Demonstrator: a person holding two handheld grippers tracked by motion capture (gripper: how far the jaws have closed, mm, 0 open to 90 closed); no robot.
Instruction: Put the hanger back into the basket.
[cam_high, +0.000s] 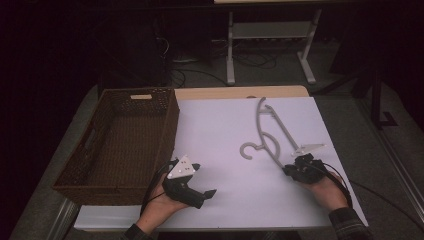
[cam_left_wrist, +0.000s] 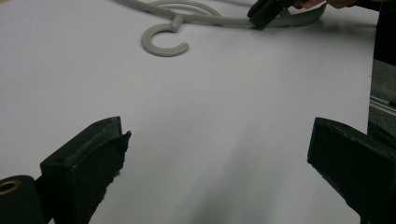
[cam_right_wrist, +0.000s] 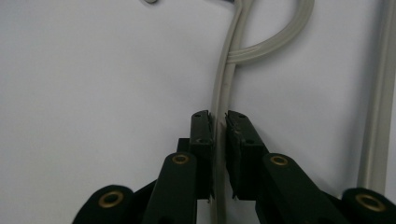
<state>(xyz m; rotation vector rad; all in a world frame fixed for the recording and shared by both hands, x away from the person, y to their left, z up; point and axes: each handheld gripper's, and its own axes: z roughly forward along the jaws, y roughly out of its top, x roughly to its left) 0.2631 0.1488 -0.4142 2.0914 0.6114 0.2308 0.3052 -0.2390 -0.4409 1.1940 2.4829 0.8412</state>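
A grey plastic clothes hanger (cam_high: 258, 122) lies flat on the white table top (cam_high: 220, 130), its hook (cam_left_wrist: 164, 44) curling toward the left. My right gripper (cam_high: 287, 169) is shut on the hanger's near arm. In the right gripper view the thin grey arm (cam_right_wrist: 227, 79) runs up from between the two pads, which press on it from both sides (cam_right_wrist: 219, 122). My left gripper (cam_high: 204, 179) rests low on the table near the front edge, pointing right toward the hanger. Its jaws stand wide open with nothing between them (cam_left_wrist: 219, 140). The right gripper (cam_left_wrist: 266, 11) shows far off in the left gripper view.
A dark brown wicker basket (cam_high: 172, 125) stands on the left side of the table, close beside my left hand. A strip of bare wood (cam_high: 240, 92) edges the table's back. White desk legs (cam_high: 231, 50) and cables lie on the dark floor beyond.
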